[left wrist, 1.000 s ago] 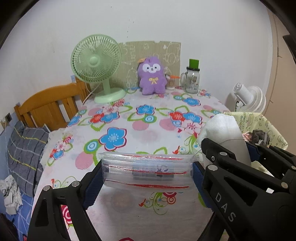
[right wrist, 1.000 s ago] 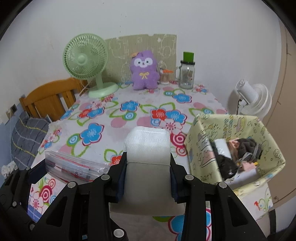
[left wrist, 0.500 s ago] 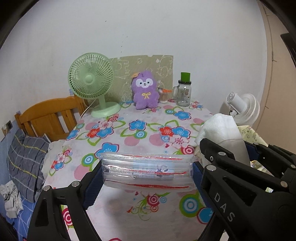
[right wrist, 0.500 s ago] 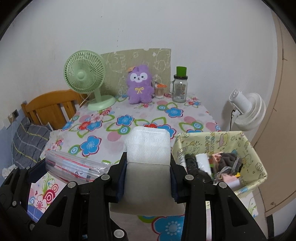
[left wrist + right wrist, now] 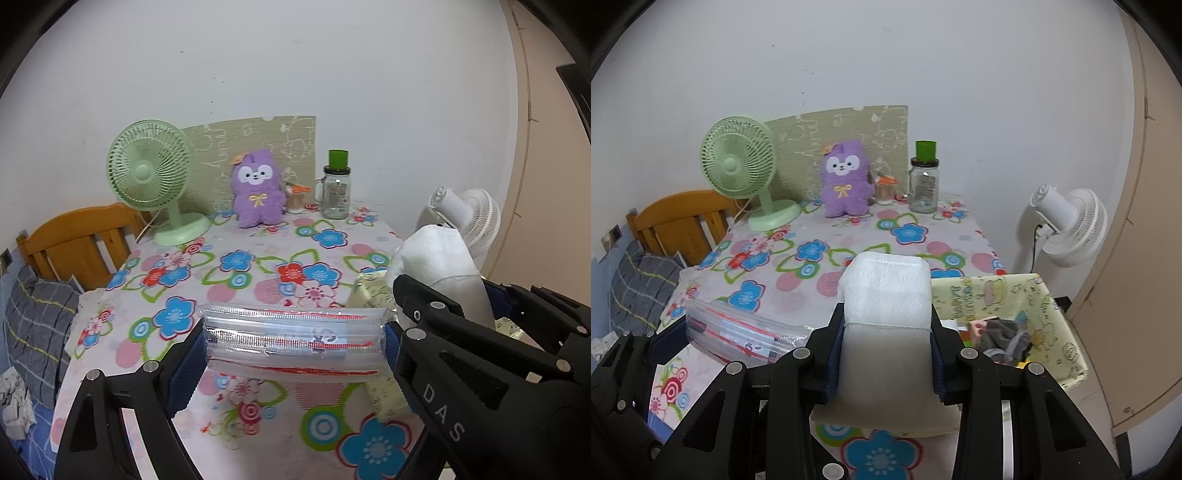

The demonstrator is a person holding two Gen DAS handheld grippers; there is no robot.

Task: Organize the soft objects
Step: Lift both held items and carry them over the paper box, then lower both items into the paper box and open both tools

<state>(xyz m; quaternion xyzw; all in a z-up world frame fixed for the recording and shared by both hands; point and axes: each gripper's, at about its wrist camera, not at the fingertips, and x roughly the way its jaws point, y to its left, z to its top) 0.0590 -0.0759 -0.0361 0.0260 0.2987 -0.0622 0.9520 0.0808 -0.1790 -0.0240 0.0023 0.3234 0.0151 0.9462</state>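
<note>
Left gripper (image 5: pixel 293 341) clamps clear pouch (image 5: pixel 291 338); right gripper (image 5: pixel 884 354) (narrower) clamps white pack (image 5: pixel 886 295).

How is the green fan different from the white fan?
The green fan stands on the flowery table; the white fan stands beside the table, lower down. The green fan faces the camera; the white fan faces away, showing its back. Both are small, round, caged fans.
</note>
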